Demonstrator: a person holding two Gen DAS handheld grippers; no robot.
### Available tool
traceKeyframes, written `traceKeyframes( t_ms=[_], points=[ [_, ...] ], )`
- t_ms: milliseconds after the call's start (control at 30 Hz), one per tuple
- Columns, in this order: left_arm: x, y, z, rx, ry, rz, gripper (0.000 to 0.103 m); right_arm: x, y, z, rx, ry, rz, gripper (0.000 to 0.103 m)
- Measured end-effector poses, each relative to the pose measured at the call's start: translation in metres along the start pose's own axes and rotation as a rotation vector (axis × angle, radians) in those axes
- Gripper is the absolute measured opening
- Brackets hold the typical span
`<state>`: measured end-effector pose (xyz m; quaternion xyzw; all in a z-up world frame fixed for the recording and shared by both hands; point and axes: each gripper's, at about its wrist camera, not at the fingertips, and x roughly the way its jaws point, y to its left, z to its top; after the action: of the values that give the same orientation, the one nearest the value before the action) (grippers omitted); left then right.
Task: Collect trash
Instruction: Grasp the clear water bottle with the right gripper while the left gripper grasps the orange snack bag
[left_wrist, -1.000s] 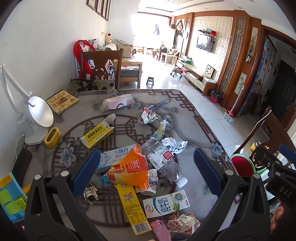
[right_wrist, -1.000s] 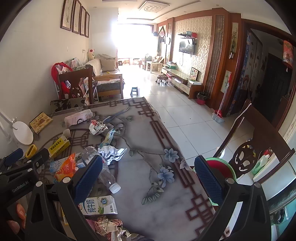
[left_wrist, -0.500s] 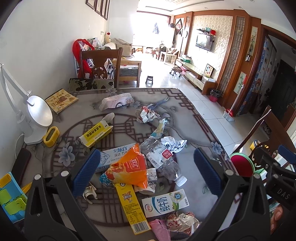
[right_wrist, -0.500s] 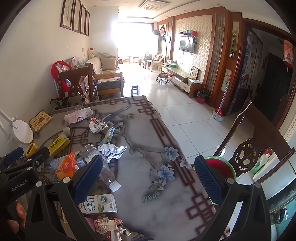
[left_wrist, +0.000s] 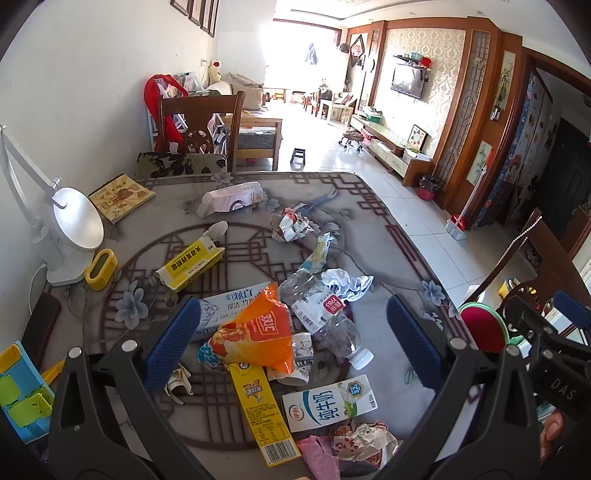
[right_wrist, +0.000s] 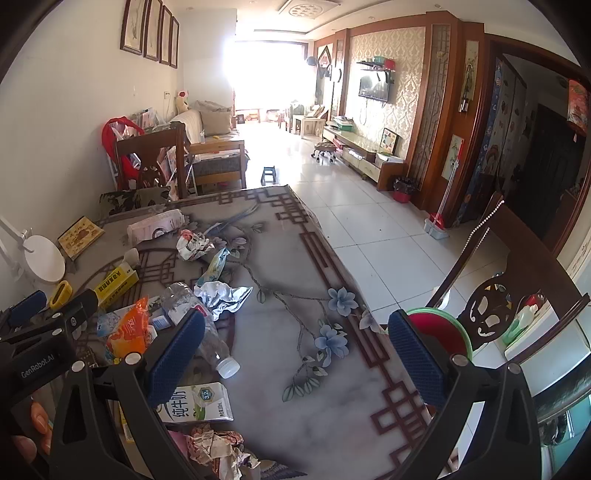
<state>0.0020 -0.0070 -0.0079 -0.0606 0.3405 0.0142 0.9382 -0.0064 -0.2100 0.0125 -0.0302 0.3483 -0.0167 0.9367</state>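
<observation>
Left gripper (left_wrist: 293, 341), lower centre of its view: jaws wide apart, empty, framing the orange snack bag (left_wrist: 258, 334), which lies on top of the trash heap at mid-frame. Right gripper (right_wrist: 295, 356), lower centre of its own view: likewise spread wide and empty, over bare tablecloth to the right of the heap.

Risks, as judged: the bag is thin and crinkled, so closing jaws may pinch only a fold and let it slip; it overlaps the clear plastic bottle (left_wrist: 325, 314) and the toothpaste box (left_wrist: 231, 302), either of which could be dragged along or, in the bottle's case, roll toward the table's right edge. The milk carton (left_wrist: 330, 402) and crumpled paper (left_wrist: 364, 439) at lower frame sit close under the fingers and could be knocked.

Containers: a red basin with a green rim (right_wrist: 445, 334), at right of the right-wrist view beyond the table edge (the probable trash receptacle), shows no contents where visible. A yellow holder (left_wrist: 100, 264) by the lamp, left of frame, appears empty.
</observation>
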Motion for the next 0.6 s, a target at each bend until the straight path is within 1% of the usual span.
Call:
traceKeyframes(
  t_ms=[200,333,400,467,533,600],
  points=[
    [0.008,0.000,-0.007,0.009,0.013,0.001,0.099,0.007,0.000,-0.005,-0.010,0.028,-0.002,0.096],
    [0.012,0.018,-0.008,0.005,0.012,0.035,0.099,0.015,0.001,-0.003,-0.021,0.056,0.002,0.096],
    [0.017,0.031,-0.009,0.011,0.021,0.075,0.099,0.022,0.003,-0.004,-0.025,0.081,0.027,0.096],
    [0.023,0.045,-0.011,0.005,0.045,0.103,0.099,0.039,0.007,-0.010,-0.029,0.137,0.077,0.096],
    [0.031,0.061,-0.016,-0.028,0.085,0.105,0.099,0.056,0.014,-0.012,-0.040,0.190,0.118,0.096],
    [0.040,0.080,-0.022,-0.079,0.134,0.104,0.099,0.080,0.027,-0.013,-0.073,0.248,0.178,0.096]
  ],
)
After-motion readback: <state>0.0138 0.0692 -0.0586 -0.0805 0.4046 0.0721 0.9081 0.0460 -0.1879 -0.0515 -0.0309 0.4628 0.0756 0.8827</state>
